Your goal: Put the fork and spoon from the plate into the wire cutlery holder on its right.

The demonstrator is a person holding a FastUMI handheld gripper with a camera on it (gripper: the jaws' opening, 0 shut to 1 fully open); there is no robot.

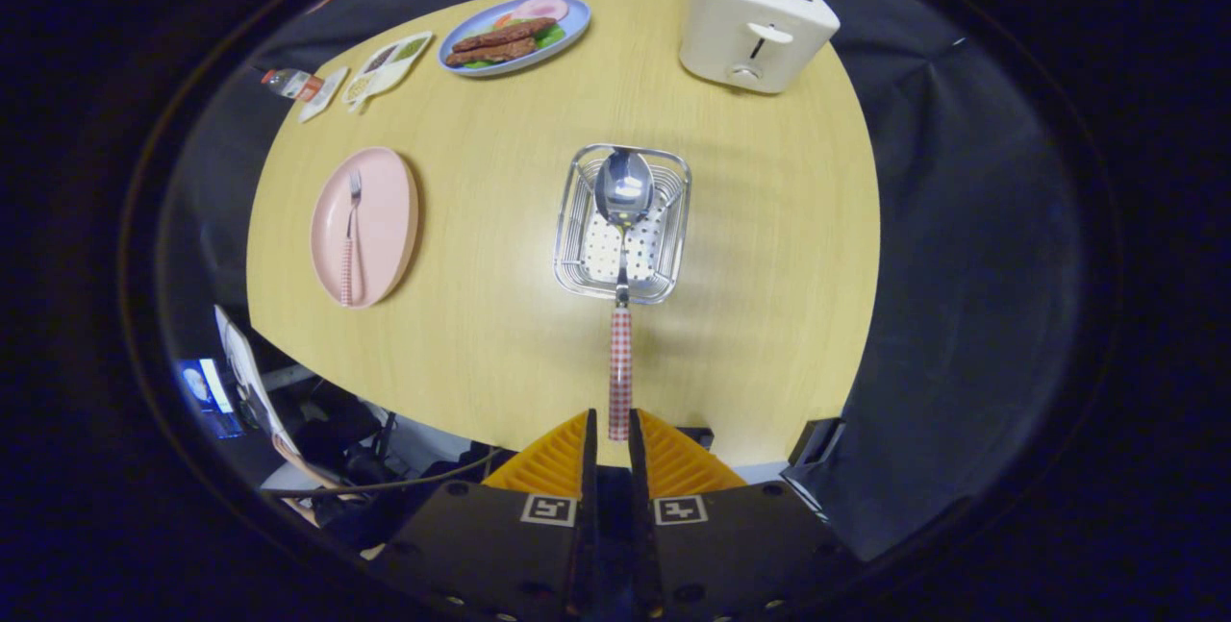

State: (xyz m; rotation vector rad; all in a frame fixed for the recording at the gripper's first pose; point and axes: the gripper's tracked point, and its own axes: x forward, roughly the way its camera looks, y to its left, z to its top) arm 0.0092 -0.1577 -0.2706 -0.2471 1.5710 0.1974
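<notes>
Step in hand: the gripper is clamped on the checked handle of the spoon, whose bowl hangs over the wire cutlery holder. Judged from here, the spoon should go down well inside the rim before the fingers part, or it may tip out.
Table: wooden; carries everything below.
Toaster: two slices of toast standing in its slots.
Blue plate: sausages, ham, greens.
Pink plate: left of the holder, well apart; the fork lies on it.
Wire cutlery holder: nothing resting inside yet.
</notes>
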